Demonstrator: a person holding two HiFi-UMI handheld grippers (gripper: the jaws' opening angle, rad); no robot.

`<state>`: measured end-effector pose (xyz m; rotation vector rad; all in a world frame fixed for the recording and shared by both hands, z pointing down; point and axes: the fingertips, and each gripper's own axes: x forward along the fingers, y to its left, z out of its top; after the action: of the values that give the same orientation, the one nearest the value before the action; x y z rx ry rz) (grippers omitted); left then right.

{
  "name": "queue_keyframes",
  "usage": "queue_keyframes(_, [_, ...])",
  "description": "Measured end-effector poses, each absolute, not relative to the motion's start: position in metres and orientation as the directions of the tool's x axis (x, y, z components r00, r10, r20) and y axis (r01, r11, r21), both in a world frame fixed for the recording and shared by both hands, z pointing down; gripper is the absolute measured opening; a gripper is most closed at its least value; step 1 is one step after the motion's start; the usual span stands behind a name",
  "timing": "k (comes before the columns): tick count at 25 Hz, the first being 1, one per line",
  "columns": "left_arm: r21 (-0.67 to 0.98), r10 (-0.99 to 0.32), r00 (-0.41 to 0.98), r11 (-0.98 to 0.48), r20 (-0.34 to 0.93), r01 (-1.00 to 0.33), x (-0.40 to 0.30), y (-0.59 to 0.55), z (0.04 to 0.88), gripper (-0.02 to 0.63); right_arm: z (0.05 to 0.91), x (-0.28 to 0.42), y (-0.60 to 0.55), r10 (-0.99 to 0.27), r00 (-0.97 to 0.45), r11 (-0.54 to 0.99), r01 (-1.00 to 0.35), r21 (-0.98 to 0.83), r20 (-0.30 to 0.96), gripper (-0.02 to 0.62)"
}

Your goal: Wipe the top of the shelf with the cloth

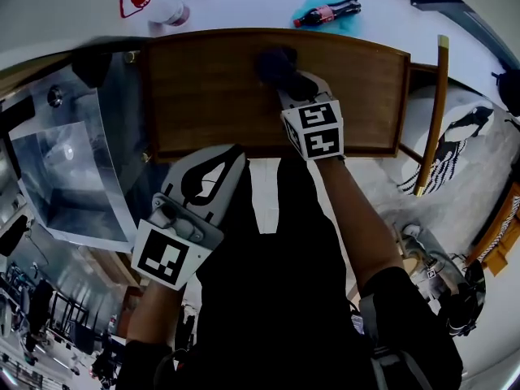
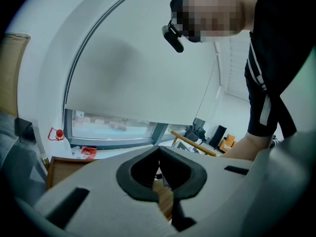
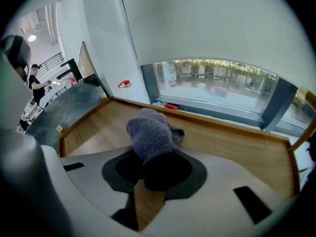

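Right gripper (image 3: 152, 168) pinches a grey cloth (image 3: 150, 131) between its 2 jaws; the bunched cloth sticks out past the tips and lies on the wooden shelf (image 3: 232, 144) top. In the head view the cloth sits near the far edge of the top, about midway along it, with the gripper reaching over the near rim. Left gripper (image 2: 159, 153) has its 2 jaws pressed together at the tips with nothing between them; it hangs off the shelf, just short of the near rim and close to the person's body. Beyond the shelf a cola bottle (image 1: 325, 12) lies on a pale surface, and a white bottle (image 1: 166, 9) lies well to its left
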<state>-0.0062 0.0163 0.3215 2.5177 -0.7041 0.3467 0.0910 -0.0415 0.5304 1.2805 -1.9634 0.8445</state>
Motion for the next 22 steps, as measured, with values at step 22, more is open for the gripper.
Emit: queue_keyframes(22, [0.391,-0.302,0.88,-0.808,0.367,-0.441,0.112,0.036,0.323,0.018,0.528,0.266,-0.003,-0.573,-0.147,0.093,-0.989,-0.114,0.806,0.101])
